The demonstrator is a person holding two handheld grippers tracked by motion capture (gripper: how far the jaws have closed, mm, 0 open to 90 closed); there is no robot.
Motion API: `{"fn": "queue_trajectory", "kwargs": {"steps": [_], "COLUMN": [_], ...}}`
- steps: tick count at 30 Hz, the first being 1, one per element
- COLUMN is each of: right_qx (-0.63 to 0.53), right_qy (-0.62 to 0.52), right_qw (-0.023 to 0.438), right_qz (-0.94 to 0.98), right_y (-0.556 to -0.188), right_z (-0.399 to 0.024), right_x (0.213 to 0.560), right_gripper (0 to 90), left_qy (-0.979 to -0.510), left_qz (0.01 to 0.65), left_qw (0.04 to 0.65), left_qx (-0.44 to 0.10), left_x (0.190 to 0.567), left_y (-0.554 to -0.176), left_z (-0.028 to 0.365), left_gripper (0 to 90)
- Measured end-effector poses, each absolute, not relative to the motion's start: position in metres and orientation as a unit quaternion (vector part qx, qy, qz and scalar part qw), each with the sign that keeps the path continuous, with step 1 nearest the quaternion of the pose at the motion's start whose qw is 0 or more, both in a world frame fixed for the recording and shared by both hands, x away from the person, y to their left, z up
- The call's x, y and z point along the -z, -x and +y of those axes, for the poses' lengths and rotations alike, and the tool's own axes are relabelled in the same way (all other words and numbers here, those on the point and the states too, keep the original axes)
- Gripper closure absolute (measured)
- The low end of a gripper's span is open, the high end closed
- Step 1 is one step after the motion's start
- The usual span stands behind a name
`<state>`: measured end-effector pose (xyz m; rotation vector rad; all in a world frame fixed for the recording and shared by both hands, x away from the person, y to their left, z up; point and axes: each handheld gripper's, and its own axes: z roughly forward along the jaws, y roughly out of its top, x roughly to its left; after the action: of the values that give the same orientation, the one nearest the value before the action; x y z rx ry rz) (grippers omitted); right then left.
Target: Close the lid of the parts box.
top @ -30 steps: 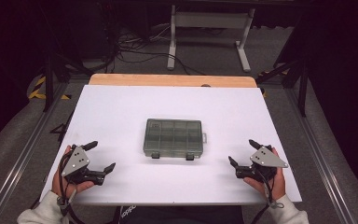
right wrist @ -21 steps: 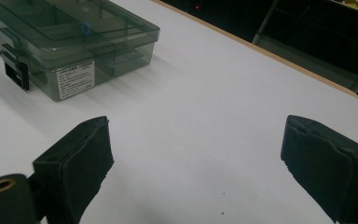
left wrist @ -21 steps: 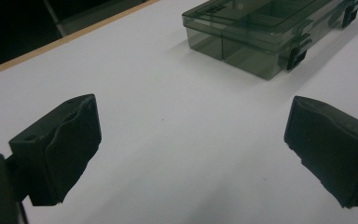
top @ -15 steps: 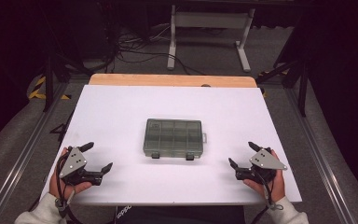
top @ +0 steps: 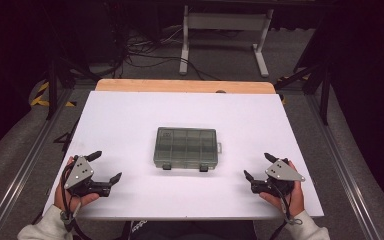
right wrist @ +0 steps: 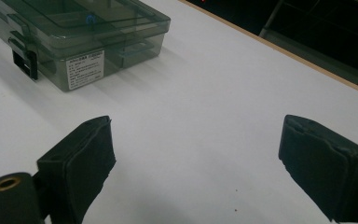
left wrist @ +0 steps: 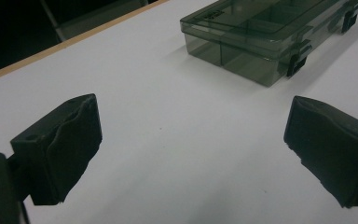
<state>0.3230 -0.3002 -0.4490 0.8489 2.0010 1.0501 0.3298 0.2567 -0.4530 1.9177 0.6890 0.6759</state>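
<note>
White table (top: 130,120) with a wooden strip along its far edge sits in a dark room, and the floor behind it is mostly too black to make out, though some cables and a pale metal stand can be seen. Much of the person is cut off at the bottom of the high view, so just the hands and pale sleeves show. A smoky clear plastic box (top: 186,147) lies flat in the middle of the table, well apart from both tongs. Its lid is down, with two dark clips on the near side. Inside, thin walls split it into small compartments (they look hazy through the lid). In the right gripper view the box (right wrist: 74,42) runs off the top left edge, a white label with tiny words too small to read is stuck on its side, and a small blue thing shows inside. The left gripper (top: 96,167) rests near the left front corner with its jaws wide apart, holding nothing. The right gripper (top: 258,167) rests near the right front corner, jaws wide apart too.
</note>
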Motion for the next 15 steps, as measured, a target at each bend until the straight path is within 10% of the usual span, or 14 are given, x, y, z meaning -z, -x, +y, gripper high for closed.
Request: {"fn": "queue_trajectory", "kwargs": {"steps": [15], "right_qx": [-0.404], "right_qy": [-0.327], "right_qw": [0.358], "right_qz": [0.776], "right_y": [-0.3247], "right_z": [-0.3013], "right_x": [0.4493], "right_gripper": [10.4], "left_qy": [-0.785], "left_qz": [0.287], "left_qw": [0.472], "left_qx": [-0.281], "left_x": [0.4524], "left_y": [-0.3302], "left_z": [0.2583], "left_gripper": [4.9]}}
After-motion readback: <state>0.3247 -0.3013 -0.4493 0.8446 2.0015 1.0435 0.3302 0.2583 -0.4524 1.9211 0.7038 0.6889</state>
